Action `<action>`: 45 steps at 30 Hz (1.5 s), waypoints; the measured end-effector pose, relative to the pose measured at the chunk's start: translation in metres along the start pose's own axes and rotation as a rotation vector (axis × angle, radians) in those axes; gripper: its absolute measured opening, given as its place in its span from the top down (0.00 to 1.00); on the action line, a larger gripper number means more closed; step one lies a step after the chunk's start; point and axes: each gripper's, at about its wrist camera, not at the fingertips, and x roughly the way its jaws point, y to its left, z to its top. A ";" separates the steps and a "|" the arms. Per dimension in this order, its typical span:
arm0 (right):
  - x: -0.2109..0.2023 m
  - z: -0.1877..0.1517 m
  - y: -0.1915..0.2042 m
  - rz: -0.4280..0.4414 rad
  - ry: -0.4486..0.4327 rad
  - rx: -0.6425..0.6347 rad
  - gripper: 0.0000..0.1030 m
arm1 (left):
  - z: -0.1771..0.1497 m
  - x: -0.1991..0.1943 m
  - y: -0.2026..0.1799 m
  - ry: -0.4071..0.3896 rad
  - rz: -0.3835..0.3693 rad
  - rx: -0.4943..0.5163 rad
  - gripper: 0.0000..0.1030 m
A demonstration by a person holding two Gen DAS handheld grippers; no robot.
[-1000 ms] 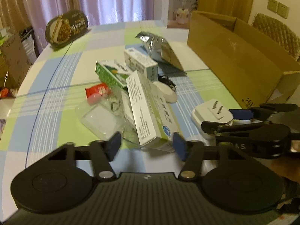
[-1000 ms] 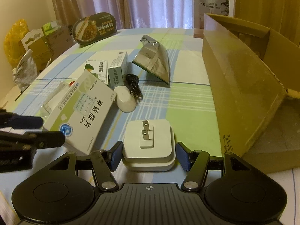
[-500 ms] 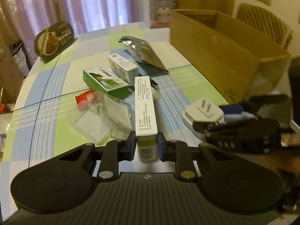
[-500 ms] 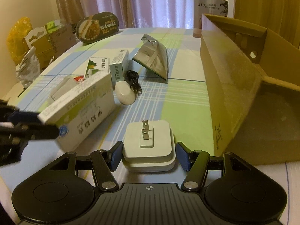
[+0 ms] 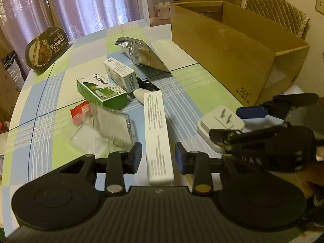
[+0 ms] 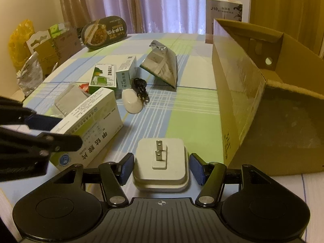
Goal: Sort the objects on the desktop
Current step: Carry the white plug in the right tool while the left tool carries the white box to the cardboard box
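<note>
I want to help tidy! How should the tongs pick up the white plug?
Grip the white square plug adapter by its two flat side walls, coming in low from the near end. Its metal prongs point up, so its top is awkward; the right tongs already straddle it.

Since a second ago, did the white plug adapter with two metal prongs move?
No. In the right wrist view, the white plug adapter sits the same way between the right gripper fingers, beside the brown cardboard box corner.

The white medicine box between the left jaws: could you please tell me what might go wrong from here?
The medicine box seems to stand on a narrow side, the left gripper with jaws open and clear of it; it may topple. The right gripper, open around the plug adapter, is very near; the two could collide.
</note>
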 end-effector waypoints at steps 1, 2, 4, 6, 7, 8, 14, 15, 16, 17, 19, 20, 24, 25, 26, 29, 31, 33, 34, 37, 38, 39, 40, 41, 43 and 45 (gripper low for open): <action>0.002 0.000 0.000 0.001 0.004 -0.004 0.44 | 0.001 0.003 0.000 0.005 -0.001 0.001 0.71; 0.004 0.000 0.000 0.001 0.008 -0.007 0.44 | 0.003 0.007 0.000 0.010 -0.003 0.003 0.71; 0.007 -0.002 0.000 -0.001 0.009 -0.011 0.43 | 0.004 0.012 0.001 0.021 -0.005 0.006 0.71; 0.009 -0.002 0.000 -0.001 0.008 -0.012 0.42 | 0.003 0.014 0.001 0.028 -0.006 0.004 0.74; 0.010 -0.002 0.000 -0.001 0.007 -0.013 0.42 | 0.003 0.015 0.001 0.030 -0.007 0.002 0.75; 0.010 -0.002 0.001 -0.005 0.006 -0.015 0.41 | 0.002 0.015 0.002 0.032 -0.007 0.000 0.75; 0.015 -0.001 0.002 -0.035 0.009 -0.014 0.29 | 0.002 0.016 0.002 0.035 -0.005 -0.003 0.75; 0.016 -0.001 0.001 -0.031 0.014 -0.008 0.28 | 0.002 0.016 0.001 0.037 -0.004 -0.002 0.75; 0.016 -0.002 0.001 -0.022 0.019 -0.001 0.27 | 0.003 0.016 0.001 0.039 -0.004 -0.003 0.75; 0.016 -0.002 0.001 -0.017 0.022 0.004 0.27 | 0.003 0.016 0.000 0.039 -0.004 -0.003 0.75; 0.018 -0.005 0.003 -0.018 0.027 -0.005 0.27 | 0.003 0.017 0.000 0.040 0.002 -0.003 0.72; 0.019 -0.006 0.005 -0.018 0.030 -0.009 0.27 | 0.004 0.018 0.000 0.040 0.003 -0.003 0.72; 0.019 -0.010 0.006 -0.040 0.018 -0.017 0.39 | 0.007 0.020 0.002 0.044 0.000 -0.007 0.72; 0.018 -0.010 0.005 -0.035 0.016 -0.011 0.39 | 0.008 0.020 0.002 0.046 -0.004 -0.008 0.72; 0.017 -0.010 0.003 -0.025 0.016 0.000 0.39 | 0.008 0.021 0.002 0.050 -0.009 -0.008 0.73; 0.011 -0.010 0.003 -0.012 0.007 0.004 0.39 | 0.010 0.020 0.001 0.056 -0.011 0.001 0.81; 0.004 -0.009 0.003 -0.009 -0.006 0.004 0.39 | 0.009 0.015 0.000 0.050 -0.010 0.004 0.81; -0.005 -0.008 0.003 -0.007 -0.021 0.003 0.39 | 0.009 0.008 -0.002 0.038 -0.011 0.004 0.81; -0.009 -0.007 0.004 -0.004 -0.027 0.003 0.39 | 0.009 0.003 -0.003 0.033 -0.012 0.003 0.81; -0.024 -0.005 0.005 -0.004 -0.054 -0.002 0.39 | 0.010 -0.012 -0.006 0.011 -0.007 0.006 0.81; -0.029 -0.005 0.004 -0.005 -0.063 -0.002 0.39 | 0.010 -0.018 -0.007 0.002 -0.006 0.008 0.81; -0.034 -0.005 0.004 -0.005 -0.072 0.002 0.39 | 0.010 -0.022 -0.008 -0.005 -0.006 0.008 0.81; -0.038 -0.004 0.003 -0.007 -0.080 0.005 0.39 | 0.010 -0.026 -0.009 -0.011 -0.007 0.006 0.81; -0.043 -0.004 0.003 -0.009 -0.087 0.007 0.39 | 0.010 -0.030 -0.010 -0.015 -0.009 0.005 0.81; -0.052 -0.005 0.002 -0.014 -0.100 0.012 0.39 | 0.008 -0.035 -0.012 -0.016 -0.011 0.005 0.81; -0.062 -0.005 0.000 -0.018 -0.116 0.021 0.39 | 0.006 -0.041 -0.014 -0.017 -0.016 0.001 0.81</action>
